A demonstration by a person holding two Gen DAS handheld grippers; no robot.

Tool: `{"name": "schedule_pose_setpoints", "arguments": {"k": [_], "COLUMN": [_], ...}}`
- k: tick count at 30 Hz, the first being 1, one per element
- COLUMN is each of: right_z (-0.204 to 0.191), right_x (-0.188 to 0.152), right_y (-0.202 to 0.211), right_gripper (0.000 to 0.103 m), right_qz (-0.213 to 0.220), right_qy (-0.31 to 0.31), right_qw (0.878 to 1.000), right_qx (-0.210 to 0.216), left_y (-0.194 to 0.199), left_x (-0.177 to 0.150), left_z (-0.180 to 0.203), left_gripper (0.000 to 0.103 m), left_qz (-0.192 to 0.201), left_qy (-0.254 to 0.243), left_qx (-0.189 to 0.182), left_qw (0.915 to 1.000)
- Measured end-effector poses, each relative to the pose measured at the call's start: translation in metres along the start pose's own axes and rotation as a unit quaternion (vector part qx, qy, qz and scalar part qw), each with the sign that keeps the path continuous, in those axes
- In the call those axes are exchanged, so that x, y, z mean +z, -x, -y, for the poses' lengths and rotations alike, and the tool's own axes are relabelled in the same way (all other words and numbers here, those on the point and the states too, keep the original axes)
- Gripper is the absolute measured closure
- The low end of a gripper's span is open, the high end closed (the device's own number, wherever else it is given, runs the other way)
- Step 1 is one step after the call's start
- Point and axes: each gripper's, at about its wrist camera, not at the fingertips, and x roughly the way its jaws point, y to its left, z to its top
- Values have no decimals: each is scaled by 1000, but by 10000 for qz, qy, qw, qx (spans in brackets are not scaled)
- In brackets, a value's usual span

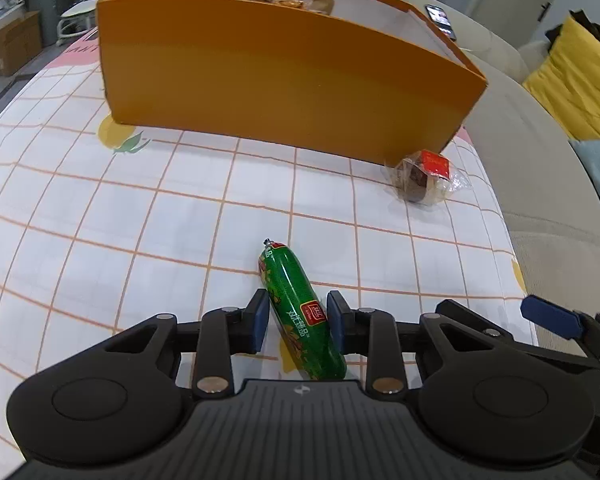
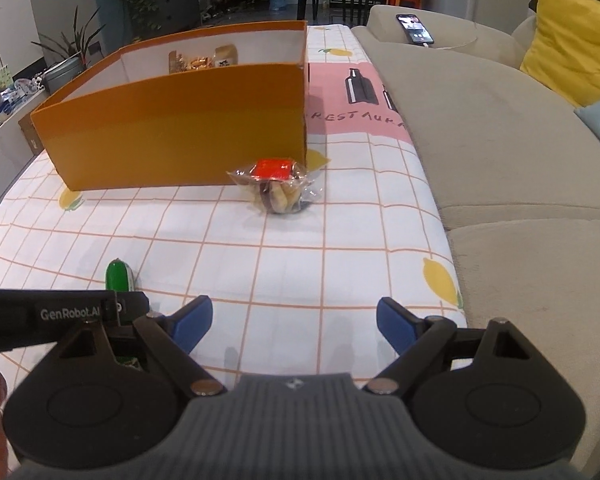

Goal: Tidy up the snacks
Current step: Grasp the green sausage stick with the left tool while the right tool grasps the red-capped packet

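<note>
A green wrapped sausage [image 1: 300,308] lies on the checked tablecloth [image 1: 100,220] between the blue pads of my left gripper [image 1: 298,322]. The right pad touches it; a small gap shows at the left pad. Its tip also shows in the right wrist view [image 2: 119,276]. A clear bag of cookies with a red label [image 1: 424,176] [image 2: 278,186] lies at the corner of the orange box [image 1: 280,80] [image 2: 180,128]. The box holds several wrapped snacks [image 2: 204,60]. My right gripper [image 2: 294,322] is open and empty above the cloth, well short of the cookie bag.
A beige sofa [image 2: 500,140] runs along the table's right edge, with a phone [image 2: 414,28] on its arm and a yellow cushion [image 2: 572,36]. The left gripper's body [image 2: 60,316] sits just left of my right gripper.
</note>
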Motion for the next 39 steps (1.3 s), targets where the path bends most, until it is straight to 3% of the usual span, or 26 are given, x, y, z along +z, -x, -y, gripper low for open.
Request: {"name": "schedule_pose_setpoints", "arguments": {"k": [3,8,13,18,21,29,36,37,39], "right_z": [-2,-8,-20,-31,-34,-34,-29,-29,-29], "right_x": [0,0,9,21,29,47,55,57,58], "right_y": [-2,-4,-9,-30,-41,-76,-90,-90,-91], "right_gripper": [17,17,17,17,17,17,17,19,31], "right_qz": [-2,82,548,1082,1240,980,812,819,768], "right_qy": [63,296,842,1404,1470,1026,738,704,605], "right_qw": [10000,9995,9946,9814,9790,9874,9929,9932,9946], "right_qx": [-11,-43,-271,-740,-674,-695,-457,-426,-357], "left_y": [0,2,-3,-6,-6,-11,-13,-13,-13], "left_x": [4,12,24,30,31,30,36,36,37], "left_z": [-4,-11,-26,-35,-38,-36,-44,-45,-47], "left_gripper": [70,71,72,72,72,70,66,66,66], "left_qz": [17,248,264,314,361,399,454,454,442], "left_qy": [-210,-651,-456,-427,-403,-539,-293,-272,-208], "left_qx": [41,518,511,475,442,501,353,339,299], "left_qw": [9998,9962,9973,9975,9976,9965,9979,9980,9984]}}
